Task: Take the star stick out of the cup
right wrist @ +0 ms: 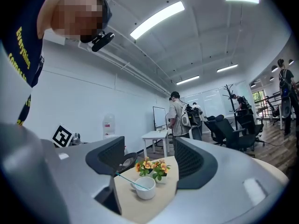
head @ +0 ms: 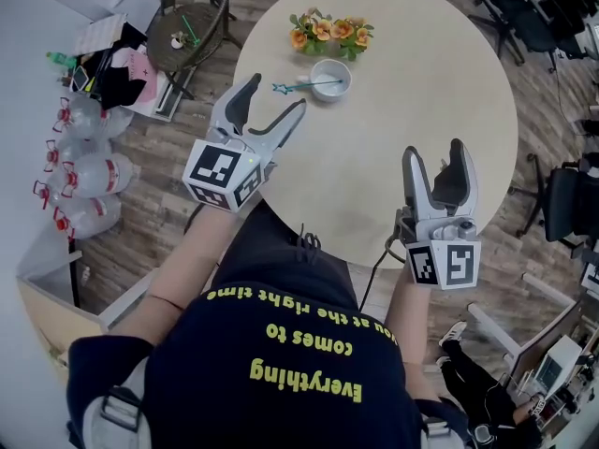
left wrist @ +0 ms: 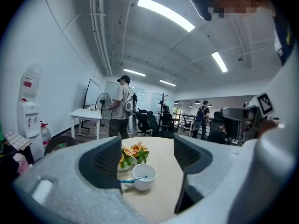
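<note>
— Where is the star stick (head: pixel 304 86) right now?

— It's in the white cup (head: pixel 330 79), upper middle of my head view, on the far part of the round table (head: pixel 421 82). It lies slanted over the rim. One end is down inside the cup, and the blue star end pokes out to the left, over the table top.

— And your left gripper (head: pixel 276 94)?

— I hold it over the table's left edge, left of centre in the frame. Its jaws are spread wide and there is nothing between them. The tips point toward the star end. In the left gripper view, the cup and stick show low in the gap between the pads, farther off, so I am not touching either one.

— The right one?

— My right gripper (head: pixel 434 150) is in the lower right, at the near edge of the table. It is also spread apart and empty, well away from the cup. In the right gripper view, the cup sits small in the gap, with the stick leaning out to the left.

— Anything else close by?

— A small pot of orange flowers (head: pixel 330 32) stands just behind the cup, toward the top of the frame. A dark chair (head: pixel 192 26) sits off the table in the upper left.
</note>
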The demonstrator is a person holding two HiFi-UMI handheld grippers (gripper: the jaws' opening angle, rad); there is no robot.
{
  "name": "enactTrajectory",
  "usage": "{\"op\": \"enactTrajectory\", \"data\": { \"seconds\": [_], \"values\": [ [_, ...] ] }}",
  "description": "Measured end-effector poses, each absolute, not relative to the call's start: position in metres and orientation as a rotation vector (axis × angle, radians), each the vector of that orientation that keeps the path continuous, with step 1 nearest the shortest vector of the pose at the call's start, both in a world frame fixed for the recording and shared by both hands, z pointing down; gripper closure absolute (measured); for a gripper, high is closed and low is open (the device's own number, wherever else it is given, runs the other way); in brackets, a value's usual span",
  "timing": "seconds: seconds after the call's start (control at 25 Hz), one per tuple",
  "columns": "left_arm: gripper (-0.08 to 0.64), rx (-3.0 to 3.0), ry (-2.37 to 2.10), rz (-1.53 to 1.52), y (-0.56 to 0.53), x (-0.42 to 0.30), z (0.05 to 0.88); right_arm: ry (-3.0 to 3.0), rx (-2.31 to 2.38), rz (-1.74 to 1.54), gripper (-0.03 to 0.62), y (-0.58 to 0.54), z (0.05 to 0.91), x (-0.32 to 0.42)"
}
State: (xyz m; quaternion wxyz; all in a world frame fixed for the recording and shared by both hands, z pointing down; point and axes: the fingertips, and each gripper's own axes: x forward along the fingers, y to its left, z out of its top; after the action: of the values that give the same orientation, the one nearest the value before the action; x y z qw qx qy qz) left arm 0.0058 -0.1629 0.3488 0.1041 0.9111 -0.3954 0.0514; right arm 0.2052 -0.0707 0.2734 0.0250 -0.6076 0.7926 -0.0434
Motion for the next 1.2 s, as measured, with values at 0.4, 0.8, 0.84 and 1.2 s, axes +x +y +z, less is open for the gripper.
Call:
{"op": "enactTrajectory", "data": {
  "seconds": [0.4,0.8,0.84,1.2],
  "values": [
    [0.209,2.674,-1.154,0.172,-0.186,-0.005,0.368,2.456,-1.885,-0.167,0.262,-0.088,0.288,0.188],
    [0.209,2.636,-1.096,0.253,-0.203,0.006,0.406,2.452,-1.934,-0.223,0.264,-0.112,0.307,0.206],
    [0.209,2.628,-1.094,0.26,-0.204,0.007,0.41,2.455,-1.932,-0.227,0.264,-0.113,0.309,0.206],
    [0.209,2.574,-1.064,0.34,-0.21,0.011,0.443,2.517,-1.868,-0.308,0.262,-0.126,0.331,0.194]
  ]
}}
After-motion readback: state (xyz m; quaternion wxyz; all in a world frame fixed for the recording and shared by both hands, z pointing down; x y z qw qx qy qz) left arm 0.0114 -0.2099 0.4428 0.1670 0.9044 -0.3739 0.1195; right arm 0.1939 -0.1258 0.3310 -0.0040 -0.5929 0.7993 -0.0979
